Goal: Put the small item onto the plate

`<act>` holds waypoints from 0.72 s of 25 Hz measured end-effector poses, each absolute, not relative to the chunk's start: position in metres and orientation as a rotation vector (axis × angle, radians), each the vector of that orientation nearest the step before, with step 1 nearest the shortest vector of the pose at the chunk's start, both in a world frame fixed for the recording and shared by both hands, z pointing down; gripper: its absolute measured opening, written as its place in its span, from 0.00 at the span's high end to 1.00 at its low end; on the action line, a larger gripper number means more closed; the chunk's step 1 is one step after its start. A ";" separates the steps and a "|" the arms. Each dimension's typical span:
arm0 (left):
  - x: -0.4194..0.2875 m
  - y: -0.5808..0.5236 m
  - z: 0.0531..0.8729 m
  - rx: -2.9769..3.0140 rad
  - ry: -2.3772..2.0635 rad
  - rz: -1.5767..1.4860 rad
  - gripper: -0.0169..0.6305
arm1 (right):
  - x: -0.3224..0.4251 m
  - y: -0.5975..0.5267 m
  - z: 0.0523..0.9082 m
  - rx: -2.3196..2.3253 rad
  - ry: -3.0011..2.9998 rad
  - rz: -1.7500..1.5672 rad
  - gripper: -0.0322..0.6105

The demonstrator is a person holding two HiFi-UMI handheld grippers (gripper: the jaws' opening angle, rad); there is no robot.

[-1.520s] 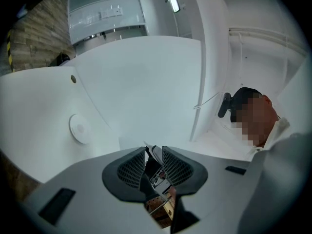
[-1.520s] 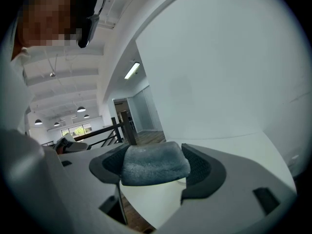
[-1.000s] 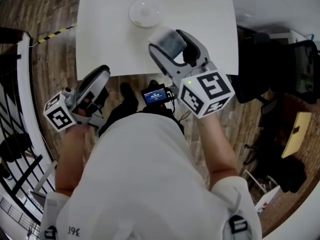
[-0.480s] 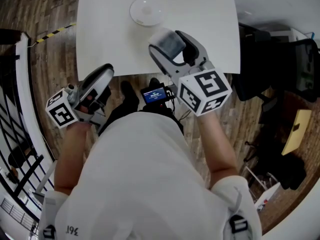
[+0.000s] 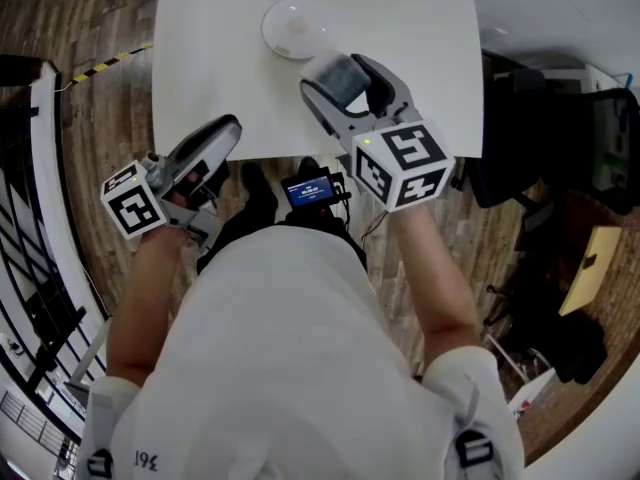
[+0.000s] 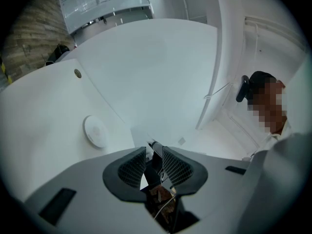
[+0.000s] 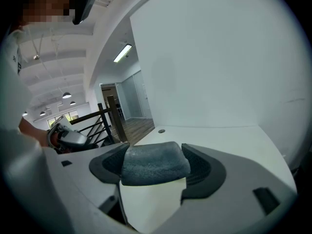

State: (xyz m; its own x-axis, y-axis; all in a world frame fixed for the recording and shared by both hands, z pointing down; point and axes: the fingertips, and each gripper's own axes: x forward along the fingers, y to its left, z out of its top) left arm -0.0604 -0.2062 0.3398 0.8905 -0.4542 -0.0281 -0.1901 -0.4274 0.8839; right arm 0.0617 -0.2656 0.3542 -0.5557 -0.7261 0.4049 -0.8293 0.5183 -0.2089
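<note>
The white table (image 5: 420, 28) is viewed from its near edge. The right gripper (image 5: 338, 68) is held above the table just inside that edge, with its jaws closed on the small item. The left gripper (image 5: 228, 130) is held at the near edge, further left, its jaws drawn almost together with nothing between them. The plate (image 5: 297, 30) is set toward the far edge, left of the middle. The small item (image 7: 153, 165), a grey, soft-looking block, is clamped crosswise between the right jaws. From it the plate is found near, ahead and slightly left, so a short forward carry by the right gripper is judged sufficient.
</note>
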 end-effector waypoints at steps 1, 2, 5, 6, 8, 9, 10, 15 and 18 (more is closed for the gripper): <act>-0.058 -0.209 0.342 2.018 -0.469 -0.314 0.83 | 0.062 -0.270 0.358 1.305 -2.489 0.559 0.45; -0.057 -0.213 0.344 2.016 -0.472 -0.308 0.83 | 0.063 -0.275 0.362 1.302 -2.483 0.561 0.45; -0.052 -0.225 0.352 2.000 -0.490 -0.300 0.83 | 0.065 -0.290 0.374 1.291 -2.460 0.564 0.45; -0.051 -0.228 0.354 1.997 -0.497 -0.297 0.83 | 0.064 -0.295 0.379 1.286 -2.451 0.561 0.45; -0.052 -0.235 0.361 1.999 -0.511 -0.282 0.83 | 0.063 -0.304 0.388 1.274 -2.431 0.558 0.45; -0.053 -0.238 0.365 2.001 -0.518 -0.273 0.83 | 0.062 -0.307 0.393 1.268 -2.422 0.561 0.45; -0.053 -0.241 0.369 2.000 -0.525 -0.265 0.83 | 0.061 -0.310 0.398 1.262 -2.412 0.564 0.45; -0.056 -0.253 0.392 1.972 -0.554 -0.239 0.83 | 0.060 -0.326 0.421 1.251 -2.363 0.581 0.45; -0.053 -0.259 0.405 1.966 -0.556 -0.217 0.83 | 0.063 -0.337 0.438 1.250 -2.330 0.604 0.45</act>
State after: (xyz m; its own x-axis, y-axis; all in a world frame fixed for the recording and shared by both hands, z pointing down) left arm -0.0530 -0.2593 0.4049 0.8764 -0.4730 0.0910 -0.2857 -0.3582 0.8889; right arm 0.0629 -0.3366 0.4376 -0.5037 -0.6630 0.5539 -0.8486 0.4997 -0.1736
